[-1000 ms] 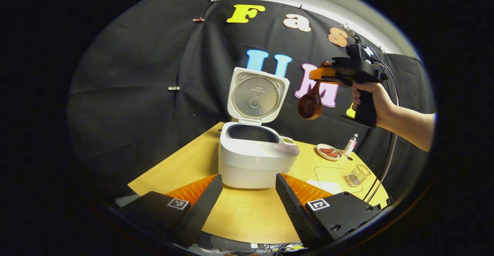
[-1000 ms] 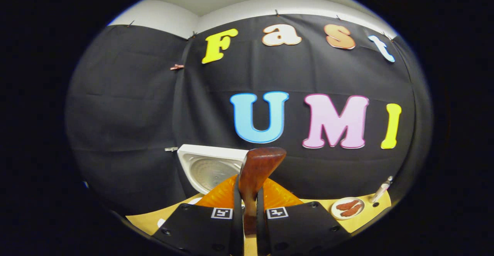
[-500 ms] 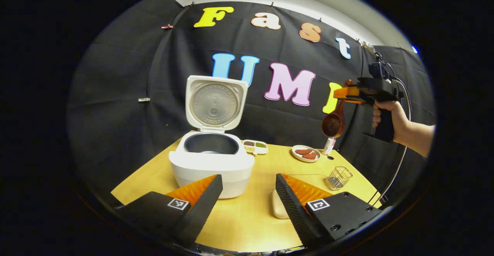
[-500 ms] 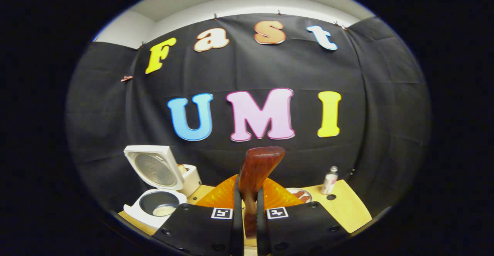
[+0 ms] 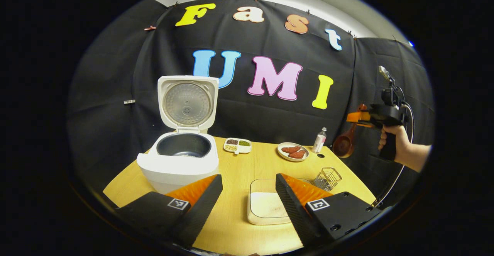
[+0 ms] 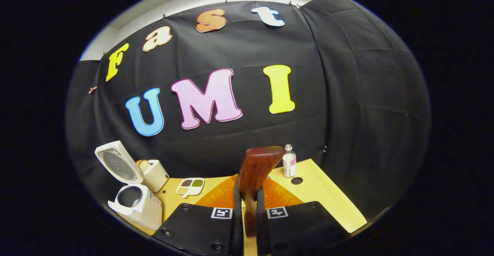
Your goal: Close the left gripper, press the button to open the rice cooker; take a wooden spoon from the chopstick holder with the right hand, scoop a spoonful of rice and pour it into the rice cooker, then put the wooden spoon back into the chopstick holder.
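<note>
I had the wooden spoon (image 6: 255, 171) clamped by its handle in my right hand-held gripper (image 6: 249, 209), raised past the worktop's (image 5: 239, 167) right edge, above the wire chopstick holder (image 5: 327, 178). My left hand-held gripper (image 5: 247, 194) stood wide, nothing in it, facing the open rice cooker (image 5: 181, 155) and rice tray (image 5: 266, 205).

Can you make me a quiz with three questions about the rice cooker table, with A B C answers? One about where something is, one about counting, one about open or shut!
1. Where is the wooden spoon?
A. In the wire chopstick holder
B. Held by the right gripper
C. Inside the rice cooker

2. How many compartments has the small grain dish?
A. Two
B. Four
C. Six

3. Is the rice cooker's lid up or down?
A. Up
B. Down
C. Taken off

Answers: 1 B, the fingers clamp its handle; 2 B, four fillings show; 3 A, it stands upright over the pot.
</note>
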Tool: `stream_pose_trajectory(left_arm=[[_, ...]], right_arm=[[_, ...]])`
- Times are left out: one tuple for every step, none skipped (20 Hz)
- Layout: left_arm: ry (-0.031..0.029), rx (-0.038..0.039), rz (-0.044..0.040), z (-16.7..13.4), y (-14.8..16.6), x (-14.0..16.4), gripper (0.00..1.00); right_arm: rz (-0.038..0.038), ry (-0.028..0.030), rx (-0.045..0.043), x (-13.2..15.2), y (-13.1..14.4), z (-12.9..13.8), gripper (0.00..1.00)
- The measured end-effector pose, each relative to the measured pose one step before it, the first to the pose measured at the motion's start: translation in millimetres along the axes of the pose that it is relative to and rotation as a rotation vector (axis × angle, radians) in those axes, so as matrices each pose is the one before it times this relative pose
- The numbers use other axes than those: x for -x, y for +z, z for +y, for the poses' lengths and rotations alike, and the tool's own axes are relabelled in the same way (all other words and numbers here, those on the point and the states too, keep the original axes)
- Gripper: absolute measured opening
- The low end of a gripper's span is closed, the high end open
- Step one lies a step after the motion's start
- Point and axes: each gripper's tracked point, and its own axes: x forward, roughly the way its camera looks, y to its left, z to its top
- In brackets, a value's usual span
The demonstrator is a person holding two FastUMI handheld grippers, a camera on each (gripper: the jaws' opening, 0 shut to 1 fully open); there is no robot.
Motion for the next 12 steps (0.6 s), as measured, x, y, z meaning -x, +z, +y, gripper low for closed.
stream_pose_trajectory(left_arm=[[0.01584, -0.00738, 0.00177, -2.09, 2.18, -3.85, 0.95], [0.02699, -0.00945, -0.00355, 2.45, 3.72, -3.88, 0.95], [0.02613, -0.00631, -0.00372, 2.76, 4.65, -3.55, 0.95], [0.02598, -0.00192, -0.00402, 2.58, 3.99, -3.44, 0.95], [0.02536, 0.00030, -0.00670, 3.27, 5.02, -2.48, 0.95], [0.02388, 0.00064, -0.00557, 3.16, 4.16, -1.78, 0.95], [0.02471, 0.00019, -0.00632, 3.35, 4.53, -1.19, 0.95], [0.02261, -0.00019, -0.00406, 2.25, 2.51, -0.15, 0.95], [0.01936, -0.00028, -0.00210, 1.59, 2.47, -0.65, 0.95], [0.01823, -0.00039, -0.00035, 1.18, 1.77, -0.54, 0.95], [0.01161, 0.00020, 0.00191, 0.30, 0.44, -0.22, 0.95], [0.00822, -0.00049, 0.00342, -1.25, -1.72, 0.67, 0.95]], right_arm=[[0.01795, -0.00756, -0.01597, -5.23, -8.99, -8.53, 0.17], [0.01623, -0.00504, -0.01352, -5.49, -9.11, -8.34, 0.17], [0.01703, -0.00339, -0.00813, -5.51, -9.56, -6.99, 0.17], [0.02089, -0.00243, -0.00336, -5.75, -10.59, -5.99, 0.17], [0.02330, -0.00359, -0.00419, -5.36, -11.59, -7.24, 0.17], [0.02460, -0.00208, -0.00989, -4.45, -11.23, -5.70, 0.17], [0.02552, -0.00050, -0.01390, -2.98, -11.46, -3.96, 0.17], [0.02372, -0.00186, -0.01333, -4.03, -10.96, -4.49, 0.17], [0.02252, -0.00693, -0.01142, -4.37, -10.96, -4.93, 0.17], [0.01694, -0.00746, -0.00866, -4.20, -9.03, -4.29, 0.18], [0.01035, -0.00570, -0.00470, -3.21, -6.36, -3.58, 0.17], [0.00485, -0.00661, -0.00241, -3.65, -5.86, -3.29, 0.17]])
